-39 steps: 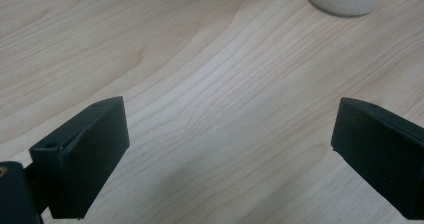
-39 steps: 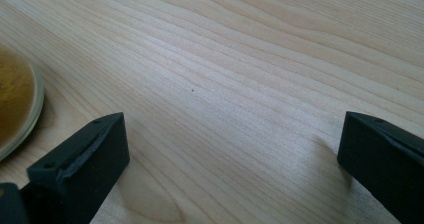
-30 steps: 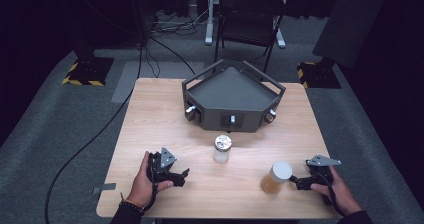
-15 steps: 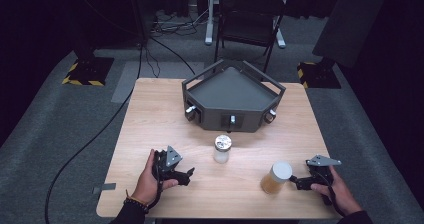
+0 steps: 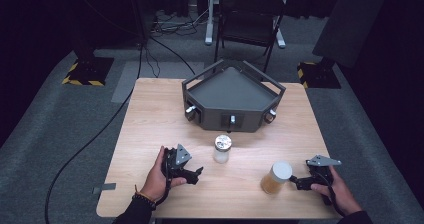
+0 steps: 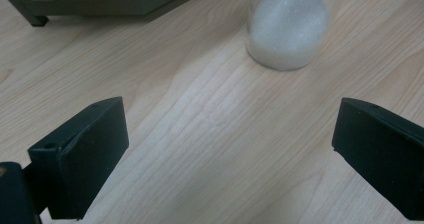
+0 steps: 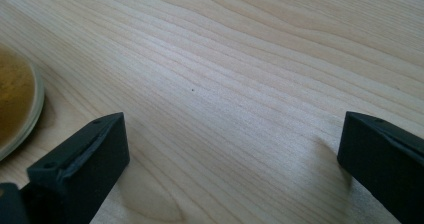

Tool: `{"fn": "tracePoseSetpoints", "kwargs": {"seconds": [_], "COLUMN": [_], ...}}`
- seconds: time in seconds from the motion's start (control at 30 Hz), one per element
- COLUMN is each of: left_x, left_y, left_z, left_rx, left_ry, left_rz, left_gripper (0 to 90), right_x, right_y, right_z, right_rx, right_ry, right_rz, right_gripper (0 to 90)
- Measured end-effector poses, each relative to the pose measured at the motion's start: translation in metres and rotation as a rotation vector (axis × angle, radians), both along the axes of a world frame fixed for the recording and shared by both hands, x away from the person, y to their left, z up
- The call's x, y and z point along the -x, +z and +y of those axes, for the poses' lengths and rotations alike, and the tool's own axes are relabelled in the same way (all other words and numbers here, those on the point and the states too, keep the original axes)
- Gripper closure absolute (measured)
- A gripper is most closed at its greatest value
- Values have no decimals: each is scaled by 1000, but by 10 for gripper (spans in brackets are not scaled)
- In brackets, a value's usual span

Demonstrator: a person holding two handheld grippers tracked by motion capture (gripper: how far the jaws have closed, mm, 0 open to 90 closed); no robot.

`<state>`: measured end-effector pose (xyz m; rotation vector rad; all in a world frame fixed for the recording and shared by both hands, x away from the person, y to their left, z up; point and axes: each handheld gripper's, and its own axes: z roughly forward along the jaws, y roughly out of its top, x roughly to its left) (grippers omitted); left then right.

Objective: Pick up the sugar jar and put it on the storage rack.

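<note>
The left gripper (image 5: 192, 173) sits a little farther from the table's (image 5: 150, 114) left edge than before, and a little closer to the jar of white grains (image 5: 221, 149). The left hand (image 5: 156, 178) has turned, so the jaws point more toward that jar.

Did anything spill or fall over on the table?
No, nothing stands out. The jar of white grains and the jar of amber stuff both stand upright on the wooden table, with no spill around them. The left gripper and right gripper are open and hold nothing.
</note>
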<state>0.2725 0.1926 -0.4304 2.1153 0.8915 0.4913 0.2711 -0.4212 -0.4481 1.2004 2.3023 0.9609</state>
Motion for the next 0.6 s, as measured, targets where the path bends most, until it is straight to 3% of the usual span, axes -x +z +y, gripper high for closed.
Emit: {"fn": "tracePoseSetpoints", "kwargs": {"seconds": [0.6], "left_x": [-13], "left_y": [1], "left_z": [-17], "left_rx": [17], "left_ry": [-38], "left_rz": [-23], "left_gripper": [10], "right_x": [0], "right_y": [0], "right_z": [0], "right_rx": [0], "right_ry": [1], "right_rz": [0], "right_gripper": [0]}}
